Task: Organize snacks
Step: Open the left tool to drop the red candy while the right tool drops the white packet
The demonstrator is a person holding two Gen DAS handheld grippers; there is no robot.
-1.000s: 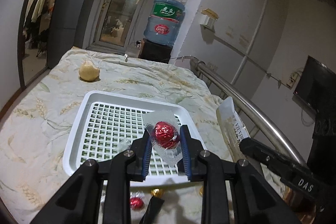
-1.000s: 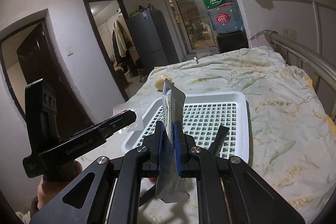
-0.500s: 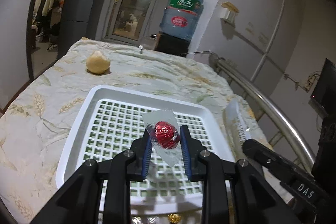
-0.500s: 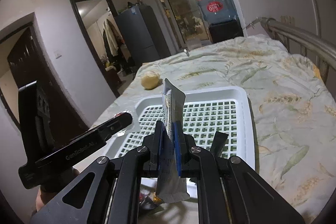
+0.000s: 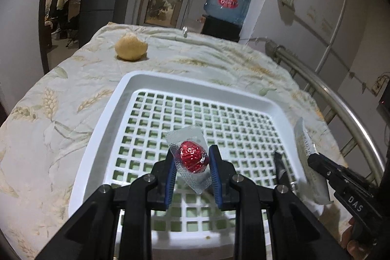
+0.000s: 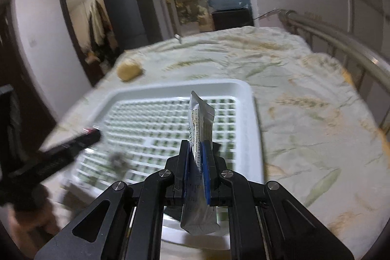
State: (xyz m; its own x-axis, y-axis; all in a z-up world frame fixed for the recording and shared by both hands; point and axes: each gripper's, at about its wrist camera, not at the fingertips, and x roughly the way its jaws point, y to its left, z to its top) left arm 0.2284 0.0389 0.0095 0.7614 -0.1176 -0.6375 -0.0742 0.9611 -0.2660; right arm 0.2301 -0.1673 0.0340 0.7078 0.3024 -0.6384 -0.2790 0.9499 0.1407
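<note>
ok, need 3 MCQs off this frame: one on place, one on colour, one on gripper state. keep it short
1. Where does the round yellowish lump lie?
A. inside the tray
B. on the bedspread beyond the tray
C. in a gripper

2. What colour is the foil candy?
A. red
B. gold
C. green

3. What is the right gripper doing?
A. open, holding nothing
B. shut on the silver sachet
C. shut on the tray rim

Answers:
1 B, it sits on the bedspread past the white tray's far edge.
2 A, red foil shows through its clear wrapper in the left gripper.
3 B, both pads press the sachet upright.

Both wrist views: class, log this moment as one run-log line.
left gripper: shut on red foil candy | right gripper: shut on silver sachet | both over white tray
</note>
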